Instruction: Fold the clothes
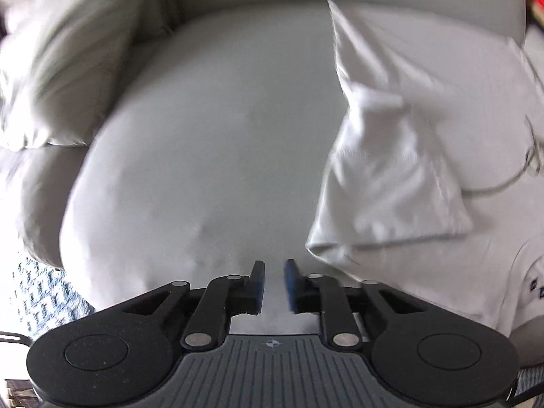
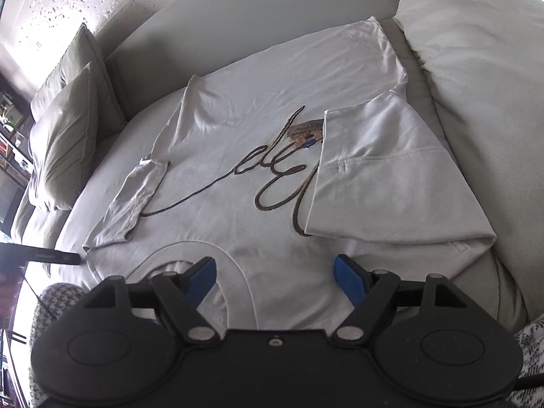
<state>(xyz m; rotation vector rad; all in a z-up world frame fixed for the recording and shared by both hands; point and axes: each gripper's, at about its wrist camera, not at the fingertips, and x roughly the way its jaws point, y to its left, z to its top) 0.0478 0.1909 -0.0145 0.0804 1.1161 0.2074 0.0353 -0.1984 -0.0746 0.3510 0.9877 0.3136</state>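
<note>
A white T-shirt point(image 2: 258, 129) with dark script lettering lies flat on the grey sofa seat point(image 1: 210, 142). Its collar point(image 2: 238, 261) is nearest me. One sleeve point(image 2: 129, 200) is folded inward on the left, and the other side point(image 2: 384, 176) is folded over the print on the right. My right gripper point(image 2: 274, 273) hovers open and wide just above the collar, with nothing between its fingers. In the left wrist view the shirt's folded sleeve point(image 1: 391, 170) lies to the right. My left gripper point(image 1: 274, 284) hangs over bare seat beside it, its pads a narrow gap apart and holding nothing.
Grey cushions point(image 2: 64, 136) lean against the sofa back at the left, and a big one point(image 2: 482, 102) lies at the right. A dark slim bar point(image 2: 51, 256) pokes in by the shirt's left shoulder. Patterned rug point(image 1: 37, 292) shows below the seat's edge.
</note>
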